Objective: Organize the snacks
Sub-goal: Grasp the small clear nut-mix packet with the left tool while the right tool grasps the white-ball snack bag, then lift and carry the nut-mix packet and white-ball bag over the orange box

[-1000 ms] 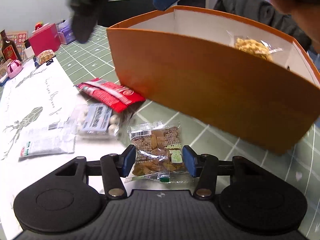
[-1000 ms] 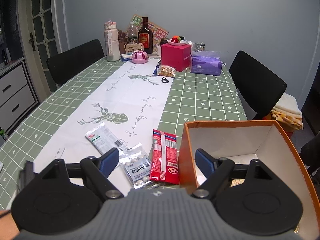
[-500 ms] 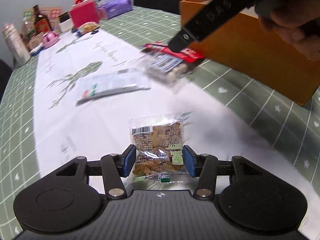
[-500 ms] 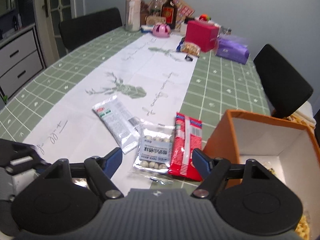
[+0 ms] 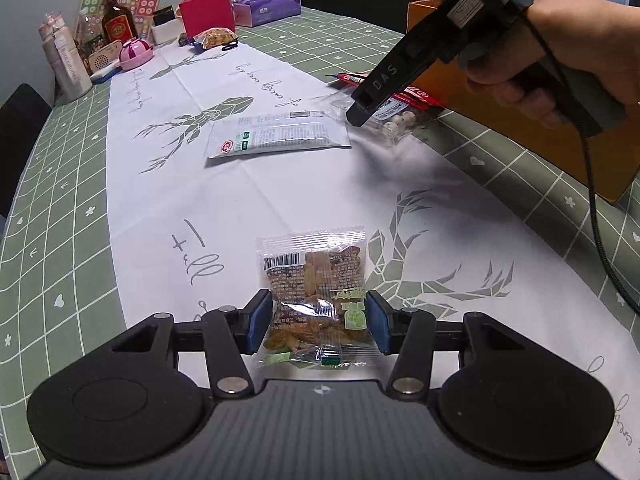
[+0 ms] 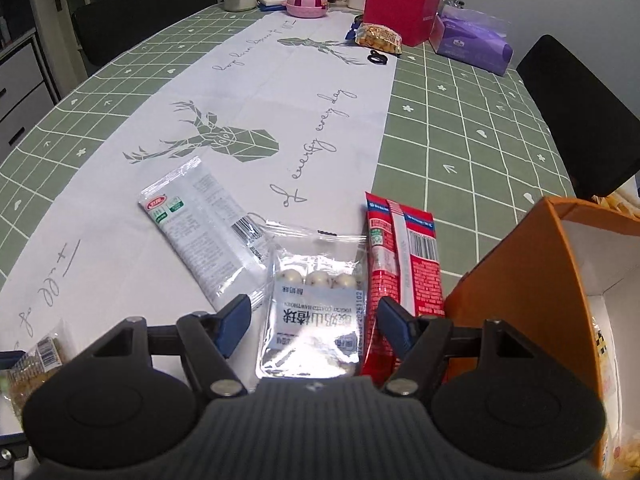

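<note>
We note the left gripper (image 5: 319,322) clamped on a small clear packet of brown nut snacks (image 5: 316,294), its blue pads pressing the packet's two sides; the packet hangs just above the white table runner with grey deer prints (image 5: 248,200). The right gripper (image 6: 314,320) stands part open and has just been closing; a clear pouch of white coated balls with a printed label (image 6: 316,312) lies flat on the runner between its blue fingers (image 6: 234,318), with a gap on each side, so the pads are not yet on it. In the left wrist view we see a hand (image 5: 560,56) carrying that right gripper down over the pouch, though the tips are blurred there and contact cannot be judged from that side. A flat silver-white sachet with a red and green logo (image 6: 200,236) lies just left of the pouch, its lower corner close to the left finger. A long red wrapper with white print (image 6: 400,264) lies just right of the pouch, beside the orange cardboard box with a white inside (image 6: 532,280). The box stands on the green checked tablecloth (image 6: 460,128).
</note>
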The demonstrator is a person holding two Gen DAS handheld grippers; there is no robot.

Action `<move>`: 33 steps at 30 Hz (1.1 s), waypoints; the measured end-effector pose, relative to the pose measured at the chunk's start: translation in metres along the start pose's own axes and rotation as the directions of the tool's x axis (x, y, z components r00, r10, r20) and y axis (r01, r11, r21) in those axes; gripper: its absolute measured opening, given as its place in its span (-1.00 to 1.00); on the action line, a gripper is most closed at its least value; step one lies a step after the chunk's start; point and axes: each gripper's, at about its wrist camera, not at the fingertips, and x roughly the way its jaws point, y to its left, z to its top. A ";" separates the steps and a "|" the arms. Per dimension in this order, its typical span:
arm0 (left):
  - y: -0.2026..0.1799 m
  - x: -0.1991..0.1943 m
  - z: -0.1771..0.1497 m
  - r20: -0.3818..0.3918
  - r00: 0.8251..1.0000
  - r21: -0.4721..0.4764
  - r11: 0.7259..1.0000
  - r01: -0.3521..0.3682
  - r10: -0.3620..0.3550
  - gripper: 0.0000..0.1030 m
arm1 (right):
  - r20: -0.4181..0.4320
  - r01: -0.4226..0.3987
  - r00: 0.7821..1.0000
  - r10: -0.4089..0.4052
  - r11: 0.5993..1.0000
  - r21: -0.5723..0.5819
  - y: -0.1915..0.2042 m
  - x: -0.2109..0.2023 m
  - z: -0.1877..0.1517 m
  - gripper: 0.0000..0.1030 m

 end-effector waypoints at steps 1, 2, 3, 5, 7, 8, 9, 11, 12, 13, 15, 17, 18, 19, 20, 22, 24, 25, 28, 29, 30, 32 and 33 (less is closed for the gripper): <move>0.000 0.000 0.000 0.000 1.000 -0.002 1.000 0.002 -0.002 0.12 | -0.003 -0.003 1.000 0.003 1.000 0.005 -0.001 0.003 0.000 0.35; 0.001 0.000 0.000 -0.001 1.000 -0.004 1.000 0.003 -0.003 0.13 | -0.006 -0.013 1.000 0.013 1.000 0.016 -0.003 0.006 0.000 0.36; 0.001 0.000 0.000 -0.001 1.000 -0.007 1.000 0.005 -0.005 0.13 | -0.016 -0.033 0.999 0.034 0.999 0.030 -0.005 0.009 -0.001 0.34; 0.001 0.000 -0.001 -0.002 1.000 -0.014 1.000 0.008 -0.008 0.13 | -0.013 -0.040 0.999 0.041 0.999 0.022 -0.003 0.014 -0.003 0.49; 0.002 0.000 0.000 -0.002 1.000 -0.017 1.000 0.009 -0.009 0.14 | -0.007 -0.029 1.000 0.029 1.000 0.006 0.001 0.014 -0.004 0.50; 0.002 0.000 0.000 -0.002 1.000 -0.018 1.000 0.010 -0.010 0.14 | -0.003 -0.031 1.000 0.031 0.999 0.011 0.001 0.014 -0.004 0.32; 0.002 0.001 0.000 -0.001 1.000 -0.019 1.000 0.011 -0.011 0.15 | -0.007 -0.043 0.999 0.043 0.999 0.022 0.001 0.012 -0.005 0.17; 0.003 0.001 -0.001 0.002 1.000 -0.021 1.000 0.014 -0.014 0.15 | -0.023 -0.087 0.996 0.088 0.995 0.044 0.001 0.008 -0.010 0.14; 0.003 0.001 -0.002 0.004 1.000 -0.024 1.000 0.015 -0.015 0.16 | -0.024 -0.096 0.995 0.097 0.995 0.029 0.006 0.004 -0.014 0.14; 0.004 0.001 -0.003 0.005 1.000 -0.024 1.000 0.016 -0.016 0.16 | -0.024 -0.102 0.994 0.102 0.995 0.009 0.010 0.001 -0.019 0.14; 0.004 0.001 -0.006 0.004 1.000 -0.024 1.000 0.020 -0.019 0.16 | -0.029 -0.102 0.994 0.101 0.994 -0.035 0.020 -0.006 -0.030 0.14; 0.004 -0.001 -0.007 0.005 1.000 -0.022 1.000 0.022 -0.022 0.16 | -0.049 -0.128 0.991 0.125 0.990 -0.056 0.027 -0.014 -0.039 0.14; 0.004 -0.002 -0.008 0.005 1.000 -0.021 1.000 0.023 -0.023 0.16 | -0.060 -0.139 0.989 0.134 0.987 -0.080 0.031 -0.018 -0.043 0.14; 0.004 -0.002 -0.009 0.005 1.000 -0.020 1.000 0.024 -0.024 0.16 | -0.068 -0.154 0.987 0.148 0.983 -0.098 0.034 -0.022 -0.048 0.14; 0.004 -0.003 -0.010 0.005 1.000 -0.019 1.000 0.025 -0.025 0.16 | -0.076 -0.164 0.985 0.156 0.979 -0.119 0.038 -0.026 -0.053 0.14; 0.004 -0.004 -0.011 0.006 1.000 -0.018 0.999 0.027 -0.027 0.16 | -0.094 -0.186 0.980 0.173 0.971 -0.152 0.044 -0.033 -0.061 0.15; 0.005 -0.003 -0.011 0.008 1.000 -0.020 0.999 0.029 -0.028 0.20 | -0.104 -0.198 0.978 0.181 0.964 -0.180 0.048 -0.037 -0.067 0.16; 0.005 -0.003 -0.011 0.008 1.000 -0.022 0.999 0.027 -0.027 0.23 | -0.102 -0.198 0.978 0.181 0.963 -0.185 0.049 -0.038 -0.068 0.17; 0.005 0.002 -0.011 -0.007 1.000 -0.031 0.999 0.022 -0.022 0.33 | -0.099 -0.194 0.979 0.178 0.965 -0.178 0.049 -0.039 -0.070 0.22; 0.004 0.002 -0.012 -0.008 1.000 -0.031 0.999 0.023 -0.023 0.33 | -0.097 -0.195 0.979 0.180 0.965 -0.174 0.049 -0.038 -0.070 0.25; 0.002 0.002 -0.012 -0.007 1.000 -0.026 0.999 0.020 -0.020 0.32 | -0.095 -0.193 0.979 0.179 0.966 -0.172 0.049 -0.038 -0.070 0.25; 0.000 0.002 -0.011 -0.007 1.000 -0.015 1.000 0.018 -0.018 0.22 | -0.092 -0.192 0.980 0.179 0.966 -0.171 0.049 -0.039 -0.071 0.23; -0.001 0.001 -0.010 -0.007 1.000 -0.011 1.000 0.014 -0.014 0.20 | -0.089 -0.193 0.980 0.180 0.966 -0.173 0.050 -0.040 -0.072 0.22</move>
